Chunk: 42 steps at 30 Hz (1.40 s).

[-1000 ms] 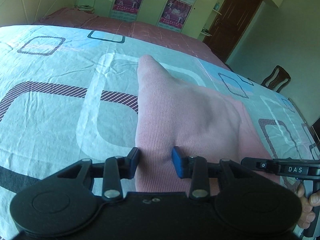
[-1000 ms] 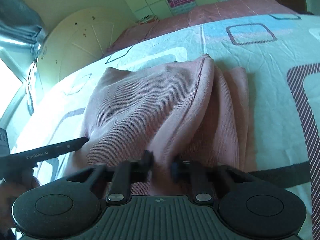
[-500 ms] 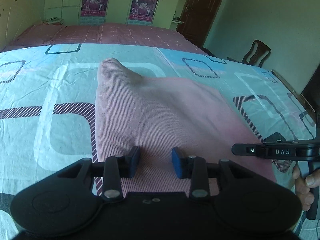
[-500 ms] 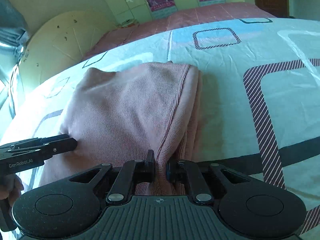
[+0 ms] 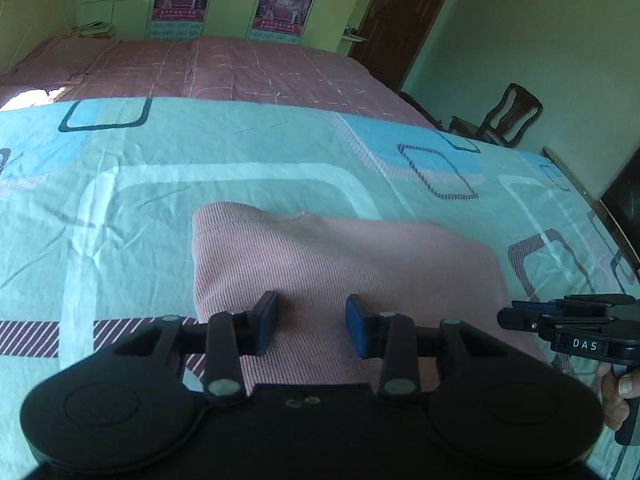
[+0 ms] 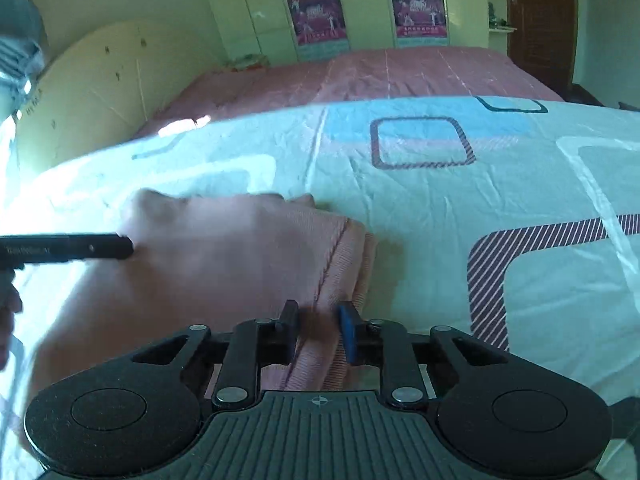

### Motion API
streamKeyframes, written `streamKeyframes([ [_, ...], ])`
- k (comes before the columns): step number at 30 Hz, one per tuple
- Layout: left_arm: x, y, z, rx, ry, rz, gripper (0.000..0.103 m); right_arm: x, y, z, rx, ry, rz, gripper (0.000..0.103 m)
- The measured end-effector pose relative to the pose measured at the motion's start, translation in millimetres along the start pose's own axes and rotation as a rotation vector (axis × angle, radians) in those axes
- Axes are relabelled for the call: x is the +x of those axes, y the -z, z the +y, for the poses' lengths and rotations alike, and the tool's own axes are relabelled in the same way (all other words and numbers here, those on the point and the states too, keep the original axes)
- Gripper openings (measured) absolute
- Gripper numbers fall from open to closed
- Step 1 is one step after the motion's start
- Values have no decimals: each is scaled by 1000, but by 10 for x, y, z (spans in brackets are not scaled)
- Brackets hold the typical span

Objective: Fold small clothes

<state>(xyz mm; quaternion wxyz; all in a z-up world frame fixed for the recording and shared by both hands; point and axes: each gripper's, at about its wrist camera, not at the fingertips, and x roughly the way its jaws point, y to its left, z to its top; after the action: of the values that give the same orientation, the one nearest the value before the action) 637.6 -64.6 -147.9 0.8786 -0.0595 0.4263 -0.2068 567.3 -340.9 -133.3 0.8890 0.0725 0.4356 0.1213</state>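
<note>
A pink ribbed garment [image 5: 340,264] lies folded on the patterned bed sheet [image 5: 120,208]. My left gripper [image 5: 312,322] is open, its jaws spread over the garment's near left part. In the right wrist view the garment [image 6: 224,256] lies flat. My right gripper [image 6: 318,332] is open, with the garment's right folded edge between its jaws. The right gripper also shows in the left wrist view [image 5: 568,320] at the garment's right edge. The left gripper shows in the right wrist view [image 6: 68,246] at the garment's left edge.
The sheet [image 6: 480,208] spreads wide around the garment. A pink checked bedspread [image 5: 224,68] lies beyond it. A wooden chair [image 5: 504,116] and a dark door [image 5: 404,12] stand at the right. Cupboards with posters [image 6: 360,8] line the far wall.
Both grippers lowered the lifted garment onto the sheet. The right gripper, shut on the garment's edge before, has opened. The left jaws have spread wider.
</note>
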Motion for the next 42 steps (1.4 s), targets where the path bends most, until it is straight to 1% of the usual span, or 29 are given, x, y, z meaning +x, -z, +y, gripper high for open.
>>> streamKeyframes([
  [2,18,-2,-42,7,-22,0,35,26,-14,-23,-8,5,4,22],
  [4,-23,16,-116,49,-48,-2,35,5,16,-25,-12,11,2,22],
  [7,-305,118,-215,104,-57,-51,35,-170,61,-48,23,6,-33,22],
  [8,-452,189,-230,120,-56,-73,35,-269,93,-43,34,-16,-36,24],
  [10,-715,383,-251,140,-53,-107,35,-510,220,-2,45,-90,-47,25],
  [14,-1061,808,-239,112,-52,-112,35,-883,554,108,45,-150,-42,25],
  [16,-1071,958,-221,85,-46,-79,35,-970,710,160,58,-175,-22,25],
  [17,-1056,1020,-216,78,-53,-75,35,-961,761,185,54,-180,0,25],
  [18,-1032,1056,-206,68,-58,-68,36,-924,807,223,42,-171,28,25],
  [19,-1008,1073,-188,51,-59,-63,38,-880,845,254,23,-147,53,21],
  [20,-990,1066,-157,29,-54,-59,38,-832,863,265,10,-130,74,2],
  [22,-993,1035,-142,17,-55,-47,39,-850,867,235,16,-101,66,3],
  [24,-1030,1038,-192,58,-76,-37,39,-891,854,247,-11,-75,63,3],
  [26,-976,1129,-238,108,-98,10,39,-847,896,283,-50,-55,99,3],
  [27,-943,1186,-242,111,-100,33,39,-828,917,300,-64,-45,105,3],
  [30,-1055,1325,-264,97,-95,27,38,-848,973,285,-54,-26,93,3],
  [32,-1200,1395,-305,81,-89,12,37,-989,971,284,-39,-6,54,3],
  [33,-1264,1437,-320,72,-85,5,38,-1098,962,297,-44,25,16,3],
  [34,-1309,1477,-333,70,-87,3,39,-1208,958,339,-60,75,-25,3],
  [35,-1322,1519,-342,74,-93,8,41,-1292,957,374,-75,99,-54,3],
  [36,-1310,1555,-348,80,-101,18,44,-1363,958,413,-84,101,-85,3],
  [37,-1293,1588,-347,84,-107,27,46,-1405,957,465,-92,84,-110,3],
  [39,-1268,1624,-339,84,-112,35,50,-1381,981,591,-124,47,-119,3],
  [41,-1269,1627,-340,94,-119,31,53,-1233,1030,728,-171,37,-95,3],
  [42,-1267,1626,-339,97,-121,33,54,-1121,1052,748,-172,46,-53,3],
])
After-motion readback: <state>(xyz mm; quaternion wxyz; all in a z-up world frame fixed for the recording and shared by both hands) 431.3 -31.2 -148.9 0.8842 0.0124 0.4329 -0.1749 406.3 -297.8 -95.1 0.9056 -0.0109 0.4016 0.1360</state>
